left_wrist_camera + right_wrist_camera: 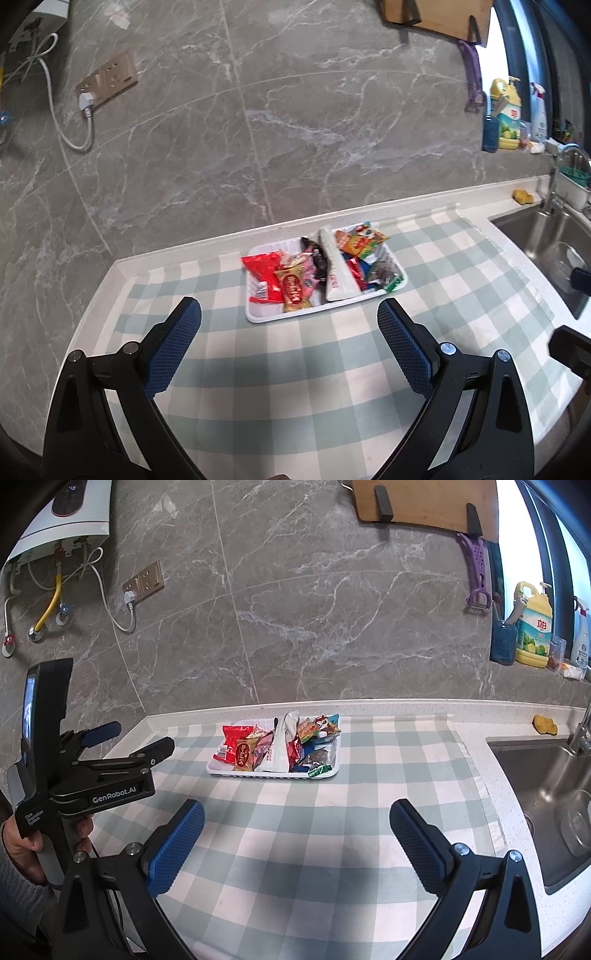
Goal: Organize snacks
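Observation:
A white tray [258, 317] stands on the checked cloth near the wall, filled with several snack packets: a red packet [262, 273], a gold-and-red bar [293, 290], a long white pouch [334, 266] and an orange packet [360, 240]. The tray also shows in the right wrist view [221, 770]. My left gripper [290, 314] is open and empty, held back from the tray's near edge; it also shows in the right wrist view [142, 736]. My right gripper [295, 818] is open and empty, in front of the tray.
A steel sink [535, 771] with a tap lies to the right. A yellow sponge [545, 724] sits by the wall. Detergent bottles [533, 627] stand on the sill. A green-and-white checked cloth [295, 849] covers the counter. A wall socket [107, 79] has a plugged cable.

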`<state>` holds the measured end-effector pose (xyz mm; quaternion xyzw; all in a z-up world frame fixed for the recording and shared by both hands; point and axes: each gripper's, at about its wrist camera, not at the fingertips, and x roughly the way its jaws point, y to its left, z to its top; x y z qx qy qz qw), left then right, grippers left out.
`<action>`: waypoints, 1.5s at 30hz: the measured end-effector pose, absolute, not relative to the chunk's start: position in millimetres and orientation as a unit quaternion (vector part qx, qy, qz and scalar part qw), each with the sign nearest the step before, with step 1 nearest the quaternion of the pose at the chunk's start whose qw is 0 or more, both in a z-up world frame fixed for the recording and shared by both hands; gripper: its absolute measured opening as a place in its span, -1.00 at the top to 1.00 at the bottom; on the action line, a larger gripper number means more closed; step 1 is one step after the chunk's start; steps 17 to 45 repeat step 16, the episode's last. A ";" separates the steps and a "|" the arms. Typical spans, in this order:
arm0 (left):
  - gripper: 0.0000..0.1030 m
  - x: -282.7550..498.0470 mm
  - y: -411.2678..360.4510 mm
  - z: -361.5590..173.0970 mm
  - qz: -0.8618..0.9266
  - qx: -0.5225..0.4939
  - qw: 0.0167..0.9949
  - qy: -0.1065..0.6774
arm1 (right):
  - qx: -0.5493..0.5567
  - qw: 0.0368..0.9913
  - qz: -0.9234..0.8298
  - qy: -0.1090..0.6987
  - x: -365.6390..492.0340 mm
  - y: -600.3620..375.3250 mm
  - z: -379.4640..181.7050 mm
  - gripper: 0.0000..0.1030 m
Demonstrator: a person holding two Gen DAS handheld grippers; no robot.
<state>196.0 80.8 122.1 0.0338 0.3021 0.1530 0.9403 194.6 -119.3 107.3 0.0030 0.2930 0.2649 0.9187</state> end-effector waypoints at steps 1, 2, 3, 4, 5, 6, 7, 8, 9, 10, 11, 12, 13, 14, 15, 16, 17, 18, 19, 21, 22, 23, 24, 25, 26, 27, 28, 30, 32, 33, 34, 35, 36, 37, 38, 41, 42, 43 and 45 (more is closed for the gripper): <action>-0.89 195.5 80.0 122.8 0.149 0.032 0.942 0.300 | 0.003 0.919 0.265 0.293 194.4 -119.3 107.0 -0.99; -0.89 195.0 78.8 123.1 0.145 0.032 0.943 0.299 | 0.003 0.919 0.264 0.292 194.3 -119.3 107.5 -0.99; -0.89 195.4 77.9 123.4 0.144 0.034 0.943 0.299 | 0.003 0.919 0.265 0.292 194.4 -119.4 107.4 -0.99; -0.89 195.0 78.0 123.1 0.150 0.034 0.942 0.298 | 0.002 0.919 0.265 0.292 194.6 -119.4 107.1 -0.99; -0.89 194.0 78.8 123.5 0.156 0.032 0.942 0.295 | 0.003 0.919 0.265 0.292 194.4 -119.5 107.5 -0.99; -0.89 193.1 79.2 123.7 0.158 0.032 0.942 0.294 | 0.003 0.919 0.264 0.292 194.4 -119.7 107.5 -0.99; -0.89 192.3 79.2 124.0 0.161 0.034 0.941 0.294 | 0.003 0.919 0.264 0.293 194.9 -119.5 107.7 -0.99; -0.89 191.7 78.9 124.2 0.172 0.039 0.939 0.296 | 0.004 0.919 0.264 0.294 195.5 -119.7 106.6 -0.99; -0.89 190.9 79.2 124.6 0.171 0.039 0.940 0.294 | 0.004 0.918 0.264 0.295 195.0 -119.7 106.4 -0.99; -0.89 191.0 80.0 125.0 0.173 0.036 0.938 0.297 | 0.006 0.918 0.263 0.296 194.8 -119.6 104.7 -0.99; -0.89 190.9 81.1 124.9 0.179 0.034 0.936 0.300 | 0.008 0.918 0.263 0.298 194.4 -119.5 102.9 -0.99; -0.89 191.0 82.6 124.8 0.176 0.032 0.936 0.302 | 0.009 0.917 0.263 0.299 193.5 -119.2 101.0 -0.99; -0.89 191.2 82.7 124.3 0.174 0.031 0.936 0.305 | 0.010 0.917 0.263 0.300 193.1 -118.8 99.4 -0.99; -0.89 191.2 83.2 123.8 0.180 0.033 0.934 0.306 | 0.011 0.917 0.263 0.301 192.6 -118.8 98.8 -0.99; -0.89 191.8 83.6 123.0 0.183 0.038 0.934 0.306 | 0.011 0.917 0.263 0.301 191.8 -118.8 98.2 -0.99; -0.89 192.1 83.3 121.8 0.182 0.042 0.933 0.308 | 0.010 0.917 0.262 0.301 192.0 -119.0 98.3 -0.99; -0.89 192.1 83.3 121.8 0.182 0.042 0.933 0.308 | 0.010 0.917 0.262 0.301 192.0 -119.0 98.3 -0.99; -0.89 192.1 83.3 121.8 0.182 0.042 0.933 0.308 | 0.010 0.917 0.262 0.301 192.0 -119.0 98.3 -0.99; -0.89 192.1 83.3 121.8 0.182 0.042 0.933 0.308 | 0.010 0.917 0.262 0.301 192.0 -119.0 98.3 -0.99; -0.89 192.1 83.3 121.8 0.182 0.042 0.933 0.308 | 0.010 0.917 0.262 0.301 192.0 -119.0 98.3 -0.99; -0.89 192.1 83.3 121.8 0.182 0.042 0.933 0.308 | 0.010 0.917 0.262 0.301 192.0 -119.0 98.3 -0.99; -0.89 192.1 83.3 121.8 0.182 0.042 0.933 0.308 | 0.010 0.917 0.262 0.301 192.0 -119.0 98.3 -0.99; -0.89 192.1 83.3 121.8 0.182 0.042 0.933 0.308 | 0.010 0.917 0.262 0.301 192.0 -119.0 98.3 -0.99; -0.89 192.1 83.3 121.8 0.182 0.042 0.933 0.308 | 0.010 0.917 0.262 0.301 192.0 -119.0 98.3 -0.99; -0.89 192.1 83.3 121.8 0.182 0.042 0.933 0.308 | 0.010 0.917 0.262 0.301 192.0 -119.0 98.3 -0.99; -0.89 192.1 83.3 121.8 0.182 0.042 0.933 0.308 | 0.010 0.917 0.262 0.301 192.0 -119.0 98.3 -0.99; -0.89 192.1 83.3 121.8 0.182 0.042 0.933 0.308 | 0.010 0.917 0.262 0.301 192.0 -119.0 98.3 -0.99; -0.89 192.1 83.3 121.8 0.182 0.042 0.933 0.308 | 0.010 0.917 0.262 0.301 192.0 -119.0 98.3 -0.99; -0.89 192.1 83.3 121.8 0.182 0.042 0.933 0.308 | 0.010 0.917 0.262 0.301 192.0 -119.0 98.3 -0.99; -0.89 192.1 83.3 121.8 0.182 0.042 0.933 0.308 | 0.010 0.917 0.262 0.301 192.0 -119.0 98.3 -0.99; -0.89 192.1 83.3 121.8 0.182 0.042 0.933 0.308 | 0.010 0.917 0.262 0.301 192.0 -119.0 98.3 -0.99; -0.89 192.1 83.3 121.8 0.182 0.042 0.933 0.308 | 0.010 0.917 0.262 0.301 192.0 -119.0 98.3 -0.99; -0.89 192.1 83.3 121.8 0.182 0.042 0.933 0.308 | 0.010 0.917 0.262 0.301 192.0 -119.0 98.3 -0.99; -0.89 192.1 83.3 121.8 0.182 0.042 0.933 0.308 | 0.010 0.917 0.262 0.301 192.0 -119.0 98.3 -0.99; -0.89 192.1 83.3 121.8 0.182 0.042 0.933 0.308 | 0.010 0.917 0.262 0.301 192.0 -119.0 98.3 -0.99; -0.89 192.1 83.3 121.8 0.182 0.042 0.933 0.308 | 0.010 0.917 0.262 0.301 192.0 -119.0 98.3 -0.99; -0.89 192.1 83.3 121.8 0.182 0.042 0.933 0.308 | 0.010 0.917 0.262 0.301 192.0 -119.0 98.3 -0.99; -0.89 192.1 83.3 121.8 0.182 0.042 0.933 0.308 | 0.010 0.917 0.262 0.301 192.0 -119.0 98.3 -0.99; -0.89 192.1 83.3 121.8 0.182 0.042 0.933 0.308 | 0.010 0.917 0.262 0.301 192.0 -119.0 98.3 -0.99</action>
